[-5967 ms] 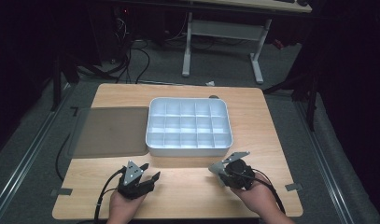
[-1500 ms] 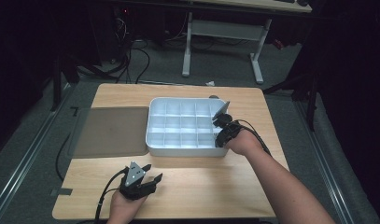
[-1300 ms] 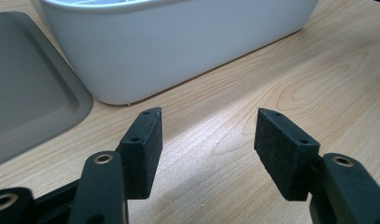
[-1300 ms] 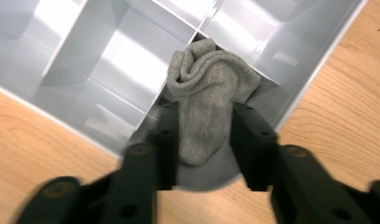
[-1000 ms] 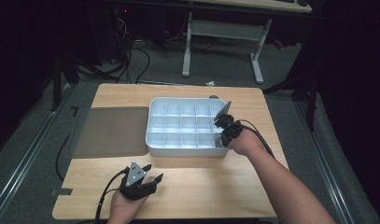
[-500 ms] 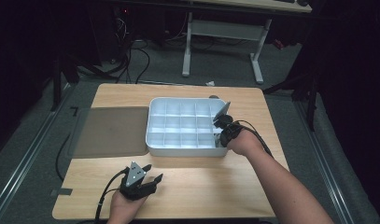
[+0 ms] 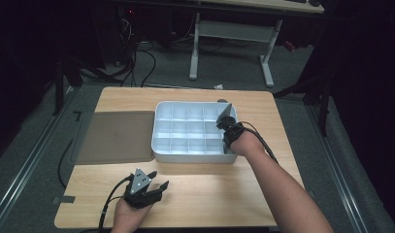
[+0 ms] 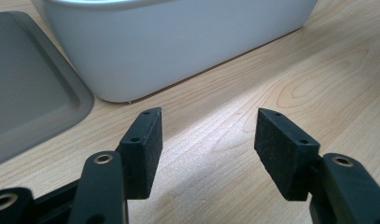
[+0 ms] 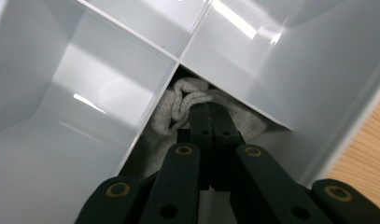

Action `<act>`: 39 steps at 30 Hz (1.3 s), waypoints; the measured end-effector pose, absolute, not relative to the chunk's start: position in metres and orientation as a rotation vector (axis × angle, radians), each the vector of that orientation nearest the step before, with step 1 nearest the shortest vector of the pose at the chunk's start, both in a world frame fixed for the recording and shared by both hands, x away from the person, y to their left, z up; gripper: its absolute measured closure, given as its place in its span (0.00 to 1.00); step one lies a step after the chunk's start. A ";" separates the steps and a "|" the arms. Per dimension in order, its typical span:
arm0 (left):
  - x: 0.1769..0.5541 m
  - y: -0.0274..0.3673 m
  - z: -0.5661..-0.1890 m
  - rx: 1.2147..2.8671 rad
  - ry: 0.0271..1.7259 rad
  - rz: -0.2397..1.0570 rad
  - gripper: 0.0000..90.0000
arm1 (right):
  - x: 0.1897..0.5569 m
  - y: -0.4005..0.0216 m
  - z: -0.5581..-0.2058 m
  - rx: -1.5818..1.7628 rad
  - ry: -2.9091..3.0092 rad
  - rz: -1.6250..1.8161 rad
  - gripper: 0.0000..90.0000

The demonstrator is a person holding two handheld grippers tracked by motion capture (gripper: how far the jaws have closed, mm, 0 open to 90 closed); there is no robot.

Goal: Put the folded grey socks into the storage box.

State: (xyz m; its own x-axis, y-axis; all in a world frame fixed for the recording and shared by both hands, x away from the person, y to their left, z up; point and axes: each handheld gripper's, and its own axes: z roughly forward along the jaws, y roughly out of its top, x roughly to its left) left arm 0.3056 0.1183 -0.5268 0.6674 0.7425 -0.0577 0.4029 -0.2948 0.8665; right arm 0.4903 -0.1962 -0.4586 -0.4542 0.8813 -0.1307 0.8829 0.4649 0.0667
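Observation:
A white divided box (image 7: pixel 192 156) stands at the middle of the wooden table (image 7: pixel 209 194). My right gripper (image 7: pixel 224 124) reaches down into a compartment in its right-hand column. In the right gripper view the jaws are shut (image 9: pixel 208 110), pinching a fold of light grey knit cloth (image 9: pixel 178 100) bunched in the corner of that compartment, between white dividers (image 9: pixel 152 100). My left gripper (image 7: pixel 156 179) rests near the table's front edge; its fingers (image 8: pixel 143 144) stand open with nothing between them, facing the box's front wall (image 8: pixel 178 42).
A flat grey tray or lid (image 7: pixel 115 136) lies just left of the box, and its corner (image 8: pixel 24 93) is close to my left gripper. Bare wood runs along the front between the two hands. Desk legs and cables stand on the floor beyond the table.
Six seconds ago the right gripper lay at the table's front right; it has since gone to the box. Over the last second it has sunk slightly deeper into the compartment. The left gripper has stayed put.

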 end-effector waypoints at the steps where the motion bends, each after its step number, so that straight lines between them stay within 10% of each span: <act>1: 0.306 0.118 -0.527 1.922 0.896 0.444 0.47 | 0.492 -0.196 -0.461 1.554 2.566 -0.027 1.00; 24: 0.305 0.117 -0.527 1.924 0.893 0.438 0.47 | 0.497 -0.195 -0.467 1.583 2.577 -0.054 1.00; 39: 0.305 0.115 -0.526 1.937 0.885 0.439 0.47 | 0.471 -0.215 -0.406 1.588 2.478 0.329 0.88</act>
State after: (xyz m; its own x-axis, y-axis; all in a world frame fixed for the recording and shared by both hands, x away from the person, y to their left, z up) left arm 0.3051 0.1153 -0.5262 0.6765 0.7345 -0.0535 0.4022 -0.3076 0.8623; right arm 0.4711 -0.2152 -0.4062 -0.4133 0.9100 -0.0319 0.8702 0.4051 0.2804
